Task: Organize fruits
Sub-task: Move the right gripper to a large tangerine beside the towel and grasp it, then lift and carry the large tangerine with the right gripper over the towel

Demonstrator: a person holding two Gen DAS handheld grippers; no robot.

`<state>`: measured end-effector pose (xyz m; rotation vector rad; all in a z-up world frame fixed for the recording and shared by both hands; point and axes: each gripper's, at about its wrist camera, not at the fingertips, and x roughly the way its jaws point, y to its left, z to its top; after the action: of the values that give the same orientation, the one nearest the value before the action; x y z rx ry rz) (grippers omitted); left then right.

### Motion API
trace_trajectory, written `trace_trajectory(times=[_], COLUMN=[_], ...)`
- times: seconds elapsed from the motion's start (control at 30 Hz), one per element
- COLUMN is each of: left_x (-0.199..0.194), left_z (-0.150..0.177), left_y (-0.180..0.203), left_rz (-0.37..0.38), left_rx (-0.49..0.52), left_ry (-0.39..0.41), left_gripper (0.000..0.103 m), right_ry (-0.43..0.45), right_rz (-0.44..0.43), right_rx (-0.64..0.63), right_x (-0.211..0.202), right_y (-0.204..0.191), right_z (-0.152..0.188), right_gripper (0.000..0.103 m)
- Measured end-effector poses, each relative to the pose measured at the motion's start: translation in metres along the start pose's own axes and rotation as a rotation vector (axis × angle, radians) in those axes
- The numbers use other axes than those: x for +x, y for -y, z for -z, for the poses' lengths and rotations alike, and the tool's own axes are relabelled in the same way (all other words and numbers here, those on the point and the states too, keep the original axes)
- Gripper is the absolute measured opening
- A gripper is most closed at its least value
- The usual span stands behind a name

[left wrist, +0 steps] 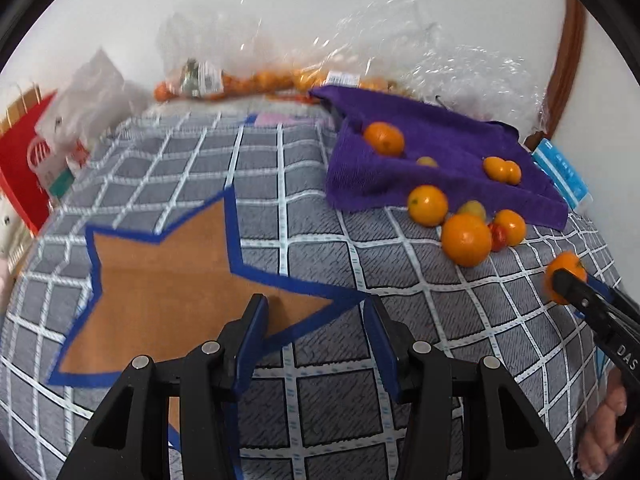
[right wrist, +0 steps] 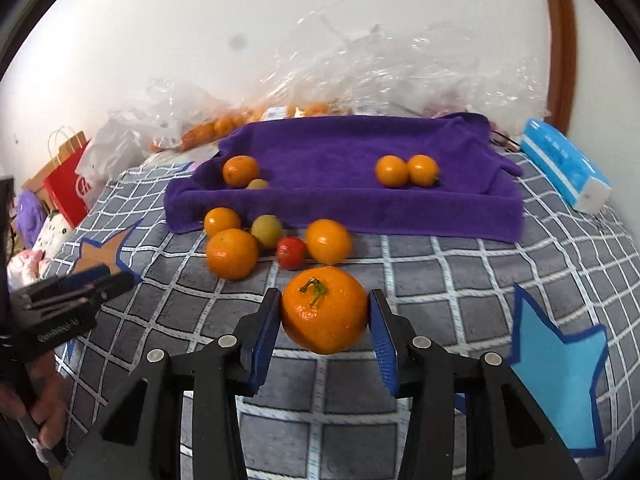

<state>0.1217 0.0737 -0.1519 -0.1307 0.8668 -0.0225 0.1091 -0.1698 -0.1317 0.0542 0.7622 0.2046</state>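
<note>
Fruit lies scattered on a grey bedspread with a white grid (right wrist: 440,280). The right gripper (right wrist: 325,312) has its blue pads clamped on a large orange mandarin with a green stem (right wrist: 324,316), held just above the cover; the same mandarin (left wrist: 564,276) shows at the right edge of the left wrist view. The left gripper (left wrist: 316,316) stands partly open with nothing between its pads, over the tip of a brown star patch edged in blue (left wrist: 168,276). A folded purple towel (right wrist: 344,196) carries three orange fruits and a small yellowish one. In front of it, touching or nearly so, sit three more orange fruits, a yellow-green round fruit (right wrist: 267,230) and a small red tomato (right wrist: 291,252). A light blue star patch (right wrist: 560,372) lies to the right. Clear plastic bags of oranges (right wrist: 224,128) rest against the white wall, and a blue and white box (right wrist: 568,168) lies beside the towel.
</note>
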Motion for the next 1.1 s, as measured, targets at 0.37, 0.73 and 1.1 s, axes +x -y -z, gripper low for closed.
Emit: trace_trajectory(times=[0.37,0.73,1.1], left_x=[-0.001,-0.002,-0.004], left_z=[0.001,0.001,0.001], left_y=[-0.009,-0.012,-0.011], left_rz=[0.059,0.082,0.082], left_rx=[-0.060,-0.084,-0.079], left_ry=[0.015,0.021,0.028], left_gripper=[0.047,0.047,0.047], right_ry=[0.034,0.057,0.099], right_rz=[0.022,0.035,0.101], right_rx=[0.056,0.084,0.085], right_x=[-0.008,-0.018,-0.035], right_y=[0.013,0.019,0.021], right_z=[0.002,0.005,-0.004], right_gripper=[0.044,0.044,0.044])
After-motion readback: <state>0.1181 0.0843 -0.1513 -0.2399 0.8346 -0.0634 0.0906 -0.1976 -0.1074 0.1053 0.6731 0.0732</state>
